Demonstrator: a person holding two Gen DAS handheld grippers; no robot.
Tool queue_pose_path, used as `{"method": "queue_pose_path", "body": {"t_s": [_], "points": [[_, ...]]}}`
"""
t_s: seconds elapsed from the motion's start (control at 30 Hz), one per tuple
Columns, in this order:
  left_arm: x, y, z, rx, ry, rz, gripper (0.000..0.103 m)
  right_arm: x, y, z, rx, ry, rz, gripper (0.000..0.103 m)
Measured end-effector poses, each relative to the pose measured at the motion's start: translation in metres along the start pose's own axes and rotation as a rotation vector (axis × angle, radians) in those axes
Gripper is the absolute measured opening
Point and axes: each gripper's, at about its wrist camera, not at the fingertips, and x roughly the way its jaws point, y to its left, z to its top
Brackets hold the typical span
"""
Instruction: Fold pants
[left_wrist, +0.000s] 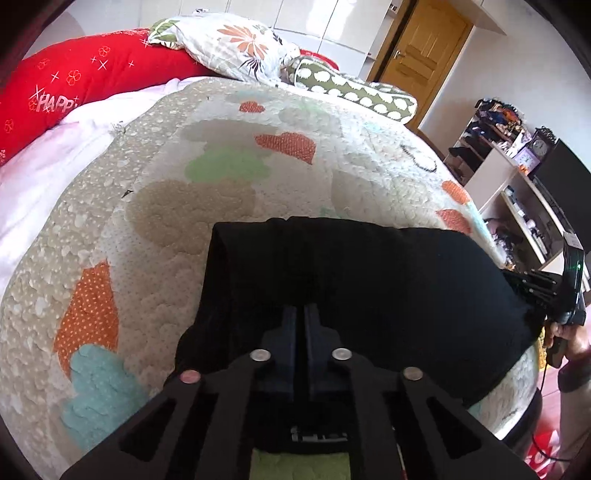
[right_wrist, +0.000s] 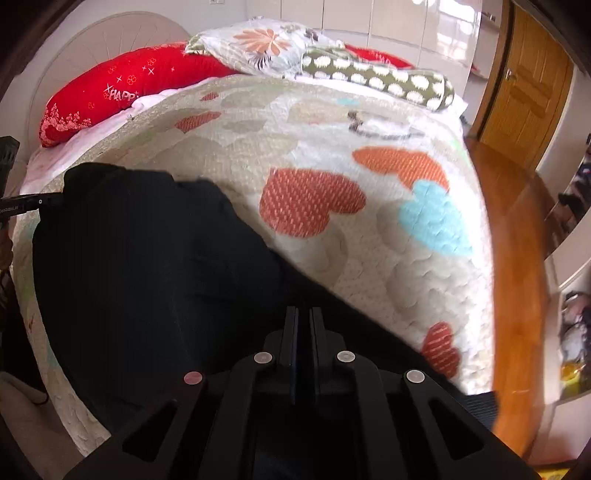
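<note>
The left gripper (left_wrist: 300, 314) points forward and down at the black pants (left_wrist: 351, 280). Its two fingers (left_wrist: 289, 325) sit very close together, with only a thin gap, and the dark cloth lies right under and around the tips. They look pinched on the pants, but black on black makes it hard to be sure what is in the gap.

The right gripper (right_wrist: 303, 317) points the same way from the other side. Its fingers (right_wrist: 291, 325) are also nearly together, with black cloth all around them. They seem to pinch the pants (right_wrist: 147, 258) too, though the tips are dark and a bit blurry.

The pants lie on the bed (left_wrist: 258, 166), on a quilt (right_wrist: 332, 166) with orange, blue and green hearts. They are near the close edge of the bed, spread between the two grippers. In the left view the far edge of the pants is straight and smooth. In the right view the cloth bunches up high on the left side.

In the left view the right gripper shows at the far right edge, partly cut off, with a bit of the person's hand (left_wrist: 570, 339) under it. In the right view only a thin dark piece of the left gripper pokes in at the left edge.

A red pillow (right_wrist: 122, 85), a flower pillow (right_wrist: 258, 48) and a green spotted bolster (right_wrist: 376, 81) lie at the head of the bed. A wooden door (right_wrist: 528, 88) stands on the right. The shelves (left_wrist: 509, 184) are too small and messy to make out.
</note>
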Motion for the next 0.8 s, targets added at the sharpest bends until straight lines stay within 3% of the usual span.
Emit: {"method": "queue_pose_path", "body": {"t_s": [0.13, 0.37, 0.47, 0.5, 0.6, 0.8], "points": [[-0.014, 0.012, -0.007, -0.018, -0.033, 0.011, 0.000, -0.024, -0.013, 0.010, 0.064, -0.098, -0.022, 0.004], [-0.012, 0.027, -0.012, -0.078, -0.007, 0.019, 0.000, 0.027, -0.017, 0.009, 0.125, 0.008, -0.083, 0.005], [-0.025, 0.020, -0.010, -0.049, -0.027, 0.037, 0.008, 0.009, -0.013, 0.010, 0.158, -0.042, -0.109, 0.012], [-0.029, 0.019, -0.010, -0.039, -0.035, 0.036, 0.017, -0.001, -0.010, 0.011, 0.173, -0.064, -0.094, 0.021], [-0.041, 0.020, -0.009, -0.042, -0.074, 0.027, 0.049, -0.031, 0.016, 0.013, 0.182, -0.132, 0.049, 0.038], [-0.034, 0.019, -0.007, -0.016, -0.069, 0.023, 0.055, -0.049, 0.121, 0.014, 0.042, -0.206, 0.388, 0.041]]}}
